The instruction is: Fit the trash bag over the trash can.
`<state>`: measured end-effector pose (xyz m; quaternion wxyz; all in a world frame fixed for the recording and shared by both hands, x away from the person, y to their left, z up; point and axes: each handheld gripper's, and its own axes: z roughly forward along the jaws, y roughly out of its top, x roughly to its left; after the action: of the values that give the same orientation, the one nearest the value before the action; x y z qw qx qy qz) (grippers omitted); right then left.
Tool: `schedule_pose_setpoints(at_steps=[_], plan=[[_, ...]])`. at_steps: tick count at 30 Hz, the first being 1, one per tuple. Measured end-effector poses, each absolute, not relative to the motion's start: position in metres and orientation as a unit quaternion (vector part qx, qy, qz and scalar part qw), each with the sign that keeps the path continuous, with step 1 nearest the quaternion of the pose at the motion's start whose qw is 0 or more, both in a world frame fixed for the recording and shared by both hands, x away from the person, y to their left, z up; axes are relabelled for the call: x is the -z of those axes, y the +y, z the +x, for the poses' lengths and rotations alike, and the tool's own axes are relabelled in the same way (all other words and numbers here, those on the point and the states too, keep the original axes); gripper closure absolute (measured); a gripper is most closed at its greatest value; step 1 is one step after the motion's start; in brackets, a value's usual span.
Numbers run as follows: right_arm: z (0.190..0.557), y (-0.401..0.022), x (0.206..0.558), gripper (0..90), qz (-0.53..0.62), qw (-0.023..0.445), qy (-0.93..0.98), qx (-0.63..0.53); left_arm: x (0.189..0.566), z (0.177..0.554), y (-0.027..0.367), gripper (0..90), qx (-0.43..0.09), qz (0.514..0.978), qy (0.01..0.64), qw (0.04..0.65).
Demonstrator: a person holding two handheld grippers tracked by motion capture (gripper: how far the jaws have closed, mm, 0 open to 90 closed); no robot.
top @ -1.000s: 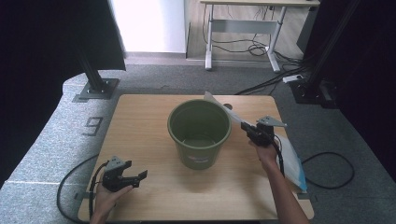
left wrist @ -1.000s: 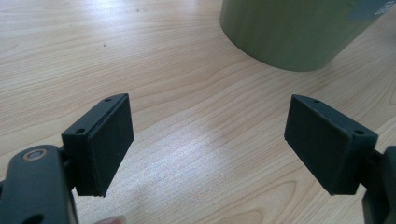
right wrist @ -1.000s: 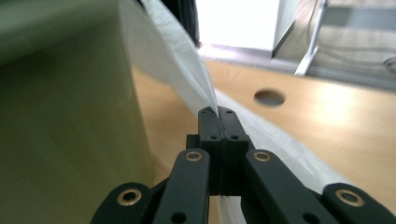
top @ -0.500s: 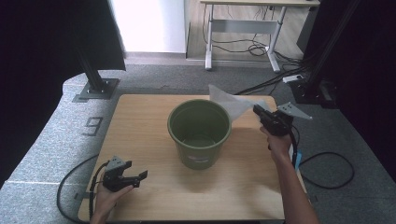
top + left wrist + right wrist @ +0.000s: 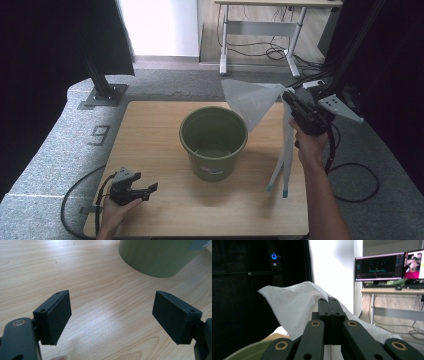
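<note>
The right gripper fingers pinch a thin white plastic bag above the round green bucket on the wooden desk; the left gripper fingers gape, empty.

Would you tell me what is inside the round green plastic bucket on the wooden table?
The green plastic bucket shows a bare green floor, nothing lying in it. Its near inner wall is hidden by the rim. The white plastic bag hangs beside it, outside.
</note>
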<state>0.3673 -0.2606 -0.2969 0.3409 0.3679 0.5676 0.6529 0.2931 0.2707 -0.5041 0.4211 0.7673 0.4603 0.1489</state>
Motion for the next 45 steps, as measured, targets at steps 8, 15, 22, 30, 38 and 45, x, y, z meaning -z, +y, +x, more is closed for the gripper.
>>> schedule_pose_setpoints(at_steps=[8,15,22,30,38,45], plan=[[0.356,-0.251,0.286,88.7,0.346,0.343,0.568,-0.663,0.505,0.293,0.270,15.5,-0.147,0.768,0.460,0.420],[0.354,-0.238,0.275,88.7,0.331,0.348,0.572,-0.666,0.505,0.293,0.270,15.5,-0.147,0.768,0.460,0.420],[0.354,-0.232,0.251,88.7,0.322,0.362,0.561,-0.672,0.504,0.293,0.273,15.6,-0.147,0.764,0.463,0.425],[0.352,-0.222,0.253,88.7,0.317,0.361,0.571,-0.666,0.505,0.293,0.276,15.7,-0.142,0.759,0.467,0.430],[0.359,-0.188,0.301,88.6,0.311,0.343,0.623,-0.630,0.505,0.293,0.274,15.7,-0.141,0.764,0.464,0.425],[0.362,-0.172,0.326,88.6,0.308,0.321,0.647,-0.619,0.505,0.293,0.274,15.8,-0.141,0.763,0.464,0.427]])
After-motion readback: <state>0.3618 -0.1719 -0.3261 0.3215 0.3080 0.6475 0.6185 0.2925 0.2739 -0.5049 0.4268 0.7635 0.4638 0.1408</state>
